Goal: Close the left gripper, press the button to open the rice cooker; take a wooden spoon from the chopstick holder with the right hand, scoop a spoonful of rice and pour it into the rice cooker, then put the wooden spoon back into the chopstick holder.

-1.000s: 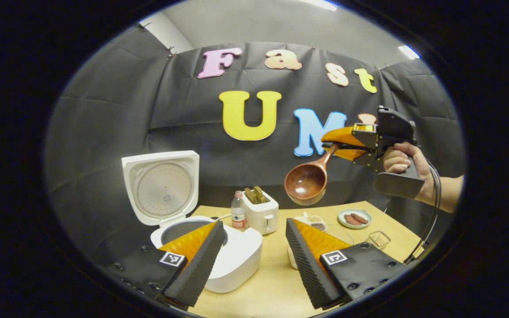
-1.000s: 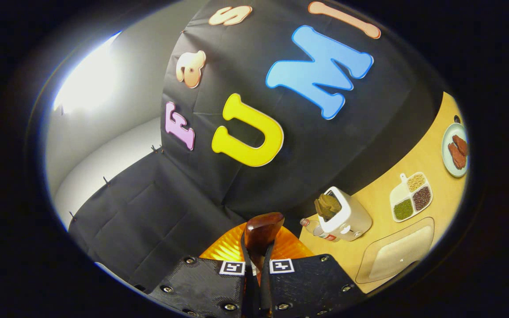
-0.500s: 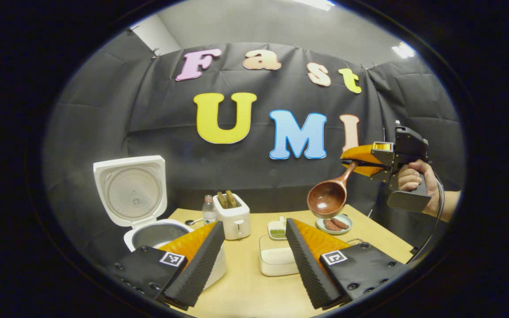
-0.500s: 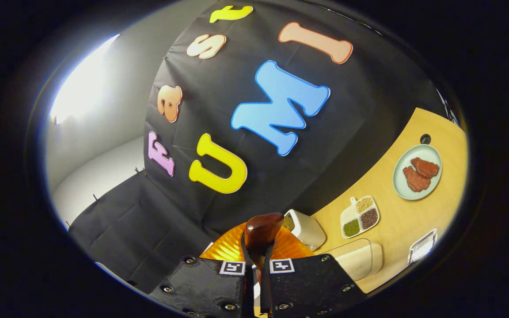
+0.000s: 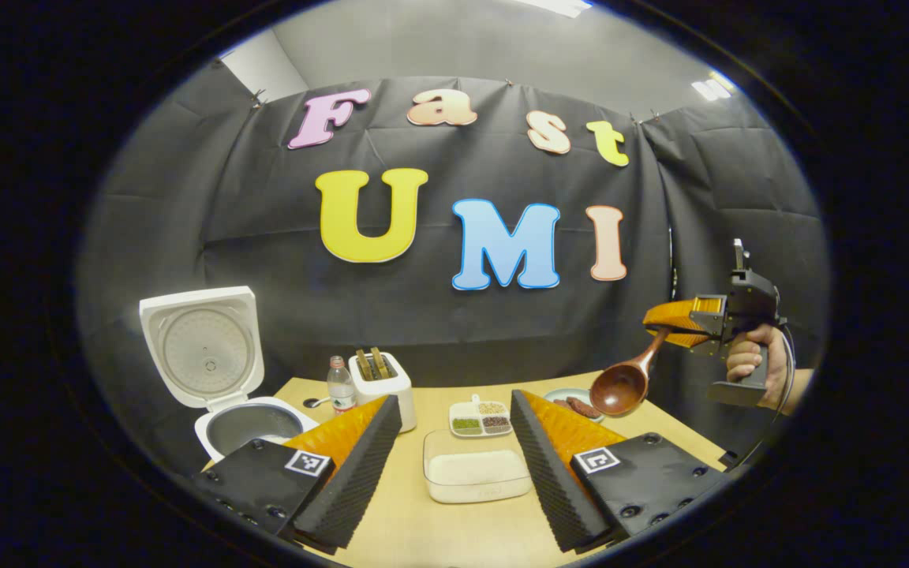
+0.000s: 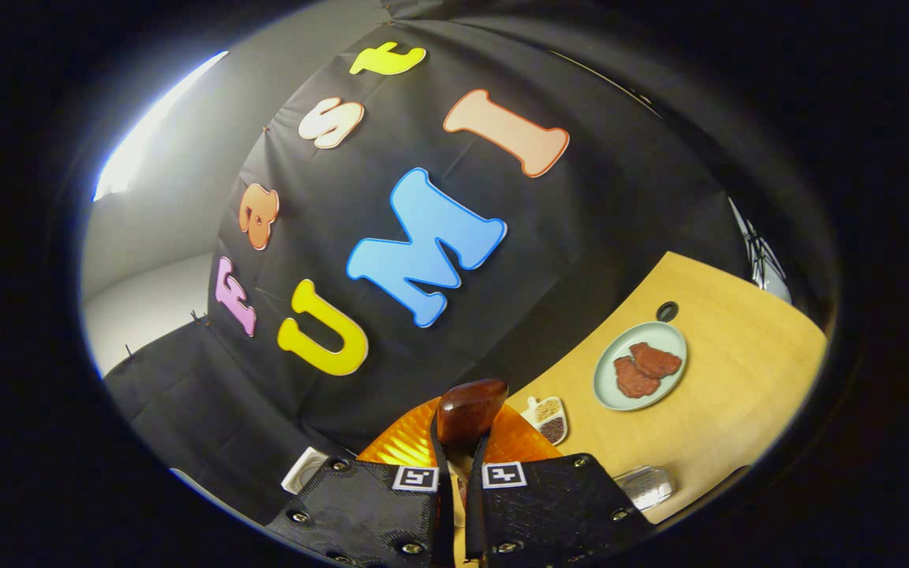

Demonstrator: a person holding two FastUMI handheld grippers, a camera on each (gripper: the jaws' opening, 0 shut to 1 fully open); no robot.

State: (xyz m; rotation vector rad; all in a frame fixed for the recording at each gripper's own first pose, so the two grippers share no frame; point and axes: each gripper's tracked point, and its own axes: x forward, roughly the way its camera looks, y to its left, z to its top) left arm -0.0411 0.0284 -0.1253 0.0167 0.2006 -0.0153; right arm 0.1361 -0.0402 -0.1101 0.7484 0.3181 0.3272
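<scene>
Rice cooker (image 5: 222,394) lid's already up and the right gripper (image 5: 679,325) is clamped on the wooden spoon (image 5: 620,388), held high beside the table (image 5: 454,528), bowl looking empty I think, so scooping from the rice tub (image 5: 474,473) is left, left gripper (image 5: 450,457) wide open.

Right gripper (image 5: 663,331) grips wooden spoon (image 5: 624,385); rice cooker (image 5: 222,379) open.
</scene>
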